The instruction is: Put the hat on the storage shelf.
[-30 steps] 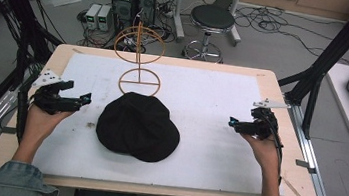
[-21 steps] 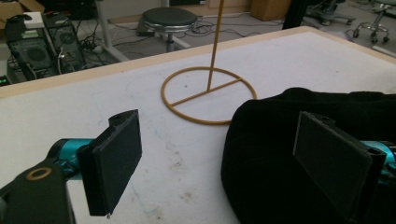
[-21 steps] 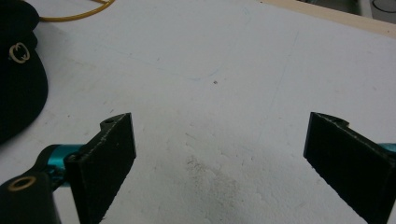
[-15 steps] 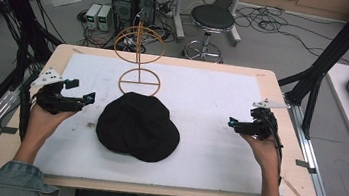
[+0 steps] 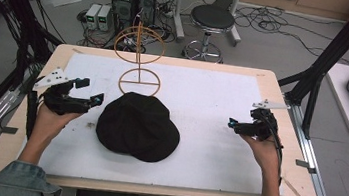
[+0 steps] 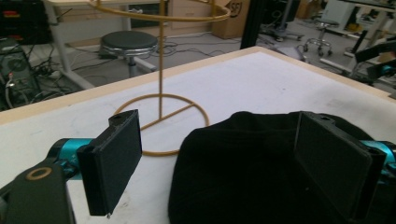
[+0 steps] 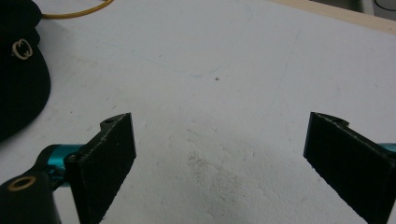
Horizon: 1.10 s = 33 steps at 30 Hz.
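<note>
In the left gripper view the black cap (image 6: 261, 172) runs off the bottom edge and its right side is hidden behind the right jaw, while the top ring of the wire stand (image 6: 161, 100) is cut by the upper edge. In the right gripper view the cap (image 7: 18, 70) shows as a sliver at the left edge, and its small pale emblem (image 7: 21, 49) is too blurred to read. In the high view the cap (image 5: 138, 126) covers the stand's (image 5: 138, 68) near base rim.

Even, soft overhead light; faint shadows; gripper views slightly blurred (grainy).
</note>
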### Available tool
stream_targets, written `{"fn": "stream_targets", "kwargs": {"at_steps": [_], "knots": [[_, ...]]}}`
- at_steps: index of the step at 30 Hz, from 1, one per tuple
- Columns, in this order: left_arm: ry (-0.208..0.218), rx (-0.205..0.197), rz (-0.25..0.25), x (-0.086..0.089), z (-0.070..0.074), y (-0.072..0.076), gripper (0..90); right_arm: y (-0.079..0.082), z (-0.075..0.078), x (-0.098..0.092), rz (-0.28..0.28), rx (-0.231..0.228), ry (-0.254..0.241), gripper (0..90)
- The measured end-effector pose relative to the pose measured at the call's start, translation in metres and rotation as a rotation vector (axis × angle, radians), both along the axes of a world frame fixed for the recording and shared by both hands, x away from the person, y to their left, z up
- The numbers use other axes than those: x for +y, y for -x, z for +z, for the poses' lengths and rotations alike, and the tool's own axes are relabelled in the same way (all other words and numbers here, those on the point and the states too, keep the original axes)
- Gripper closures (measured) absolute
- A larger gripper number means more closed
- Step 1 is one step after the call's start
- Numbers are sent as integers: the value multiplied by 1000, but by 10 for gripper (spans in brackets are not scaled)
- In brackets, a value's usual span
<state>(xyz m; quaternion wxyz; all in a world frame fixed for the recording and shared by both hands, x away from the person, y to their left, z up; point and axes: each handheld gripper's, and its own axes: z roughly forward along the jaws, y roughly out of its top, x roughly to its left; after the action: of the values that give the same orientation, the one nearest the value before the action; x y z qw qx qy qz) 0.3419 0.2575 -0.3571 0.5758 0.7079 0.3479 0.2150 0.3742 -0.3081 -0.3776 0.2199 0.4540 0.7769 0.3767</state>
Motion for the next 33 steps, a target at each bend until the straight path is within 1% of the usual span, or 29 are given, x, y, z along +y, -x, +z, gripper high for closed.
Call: {"fn": "stream_targets", "kwargs": {"at_steps": [3, 5, 7, 9, 11, 13, 15, 16, 17, 18, 19, 20, 24, 28, 31, 32, 33], "knots": [[20, -10, -36, -7, 0, 0, 157, 0, 0, 0, 5, 1, 4, 88], [20, -17, -55, -12, -1, 0, 157, 0, 0, 0, 9, -3, 3, 88], [19, -14, -63, -17, -2, -2, 157, 0, 0, 1, 13, 0, 5, 88], [10, -1, -78, -25, -5, -4, 158, 0, -1, 2, 13, 6, 4, 88], [-12, 14, -85, -32, -9, -6, 159, 1, 0, 2, 17, 3, 2, 88], [-25, 31, -89, -38, -13, -8, 159, 1, 0, 2, 19, 0, -1, 88], [-25, 46, -101, -43, -18, -9, 159, 1, 0, 1, 15, 4, 0, 88], [-42, 64, -109, -48, -22, -11, 159, 1, 0, 1, 17, 5, -3, 88], [-42, 64, -109, -48, -22, -11, 159, 1, 0, 2, 16, 6, -3, 88], [-55, 70, -113, -52, -24, -11, 159, 1, 0, 2, 16, 6, -1, 88], [-55, 70, -113, -52, -24, -11, 159, 1, 0, 2, 16, 8, -2, 88], [-56, 78, -117, -55, -27, -12, 159, 1, -1, 3, 20, 8, -1, 88], [-63, 89, -128, -59, -31, -14, 160, 0, -1, 4, 21, 11, 1, 88], [-71, 110, -147, -62, -36, -16, 163, 0, -1, 3, 31, 4, 4, 88], [-101, 127, -150, -65, -42, -18, 180, 0, -1, 3, 25, 13, 0, 88], [-101, 127, -150, -65, -42, -18, 199, 0, -1, 3, 24, 16, -1, 88], [-106, 133, -151, -66, -43, -18, 199, 0, -1, 3, 24, 16, -1, 88]]}}
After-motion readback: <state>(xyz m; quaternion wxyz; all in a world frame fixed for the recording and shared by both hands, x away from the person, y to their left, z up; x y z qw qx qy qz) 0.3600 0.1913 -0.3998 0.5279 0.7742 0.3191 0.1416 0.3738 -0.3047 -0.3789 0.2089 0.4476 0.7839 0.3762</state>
